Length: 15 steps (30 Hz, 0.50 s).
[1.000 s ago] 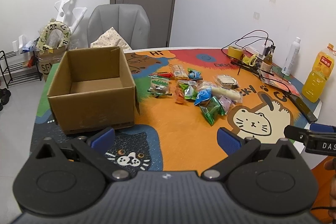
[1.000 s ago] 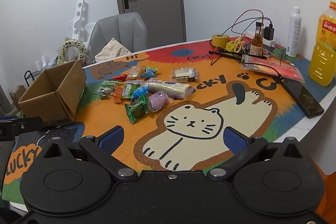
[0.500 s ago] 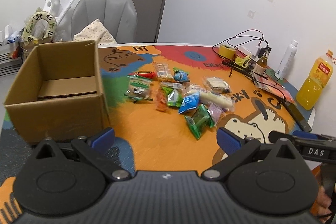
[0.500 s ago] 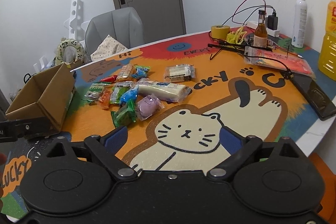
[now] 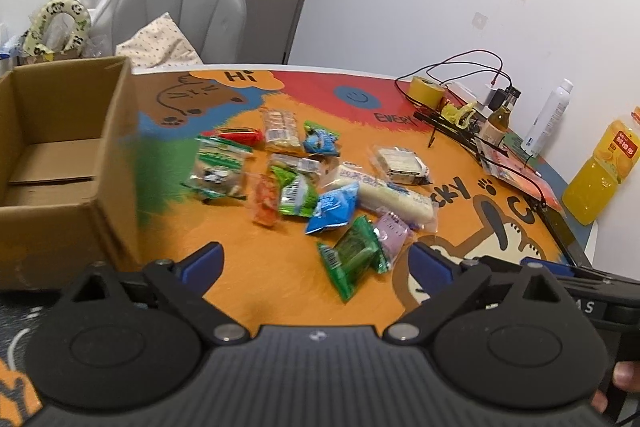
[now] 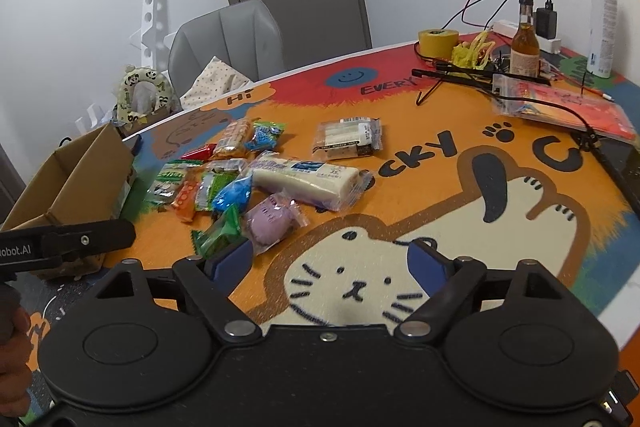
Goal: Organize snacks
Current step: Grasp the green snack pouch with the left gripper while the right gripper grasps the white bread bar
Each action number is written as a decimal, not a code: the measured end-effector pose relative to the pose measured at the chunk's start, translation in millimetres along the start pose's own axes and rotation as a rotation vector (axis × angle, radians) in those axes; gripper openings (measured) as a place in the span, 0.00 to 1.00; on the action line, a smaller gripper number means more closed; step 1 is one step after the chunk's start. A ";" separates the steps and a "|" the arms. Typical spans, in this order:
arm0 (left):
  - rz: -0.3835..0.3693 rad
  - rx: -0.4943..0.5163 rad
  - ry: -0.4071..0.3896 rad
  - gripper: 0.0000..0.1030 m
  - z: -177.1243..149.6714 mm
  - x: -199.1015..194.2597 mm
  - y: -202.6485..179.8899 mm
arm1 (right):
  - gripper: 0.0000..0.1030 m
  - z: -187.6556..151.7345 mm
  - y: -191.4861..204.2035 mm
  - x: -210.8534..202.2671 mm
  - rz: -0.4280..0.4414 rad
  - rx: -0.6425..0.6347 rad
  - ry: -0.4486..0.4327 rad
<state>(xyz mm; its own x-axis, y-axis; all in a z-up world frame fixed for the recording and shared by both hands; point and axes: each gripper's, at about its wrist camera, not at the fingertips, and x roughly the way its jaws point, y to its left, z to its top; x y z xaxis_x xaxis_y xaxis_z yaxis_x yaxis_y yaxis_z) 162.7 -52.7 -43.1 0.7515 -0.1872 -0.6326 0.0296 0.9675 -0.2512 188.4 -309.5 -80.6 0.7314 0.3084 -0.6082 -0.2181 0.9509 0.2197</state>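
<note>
Several wrapped snacks lie in a pile on the orange cat mat: a green packet (image 5: 352, 259), a purple one (image 5: 394, 233), a blue one (image 5: 332, 207) and a long white roll (image 5: 392, 197). The same pile shows in the right wrist view, with the purple packet (image 6: 270, 221) and the white roll (image 6: 308, 179). An open empty cardboard box (image 5: 60, 163) stands left of the pile. My left gripper (image 5: 316, 263) is open and empty, just short of the green packet. My right gripper (image 6: 330, 259) is open and empty, near the purple packet.
At the table's far right stand a roll of yellow tape (image 5: 426, 93), a small brown bottle (image 5: 500, 123), a white spray can (image 5: 546, 119), an orange juice bottle (image 5: 600, 173), cables and a red packet (image 6: 568, 103). A grey chair (image 5: 176, 15) stands behind the table.
Both grippers have moved forward and closer to the snack pile. The left one has swung right, so the box now sits at the left edge of its view.
</note>
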 end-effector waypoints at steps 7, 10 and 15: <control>-0.030 0.001 0.037 0.95 6.1 30.7 -12.6 | 0.76 12.8 -14.3 24.7 0.013 0.015 0.017; -0.038 0.007 0.058 0.93 7.4 44.8 -16.3 | 0.72 17.9 -19.3 35.4 0.018 0.026 0.029; -0.036 -0.001 0.096 0.90 11.4 67.3 -16.7 | 0.66 24.4 -24.1 50.4 0.025 0.033 0.053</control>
<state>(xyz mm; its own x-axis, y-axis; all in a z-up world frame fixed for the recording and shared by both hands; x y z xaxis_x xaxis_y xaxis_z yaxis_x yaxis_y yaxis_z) 220.3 -79.5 -73.2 0.6834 -0.2370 -0.6905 0.0542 0.9597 -0.2757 246.3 -317.6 -97.9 0.6904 0.3342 -0.6416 -0.2139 0.9415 0.2603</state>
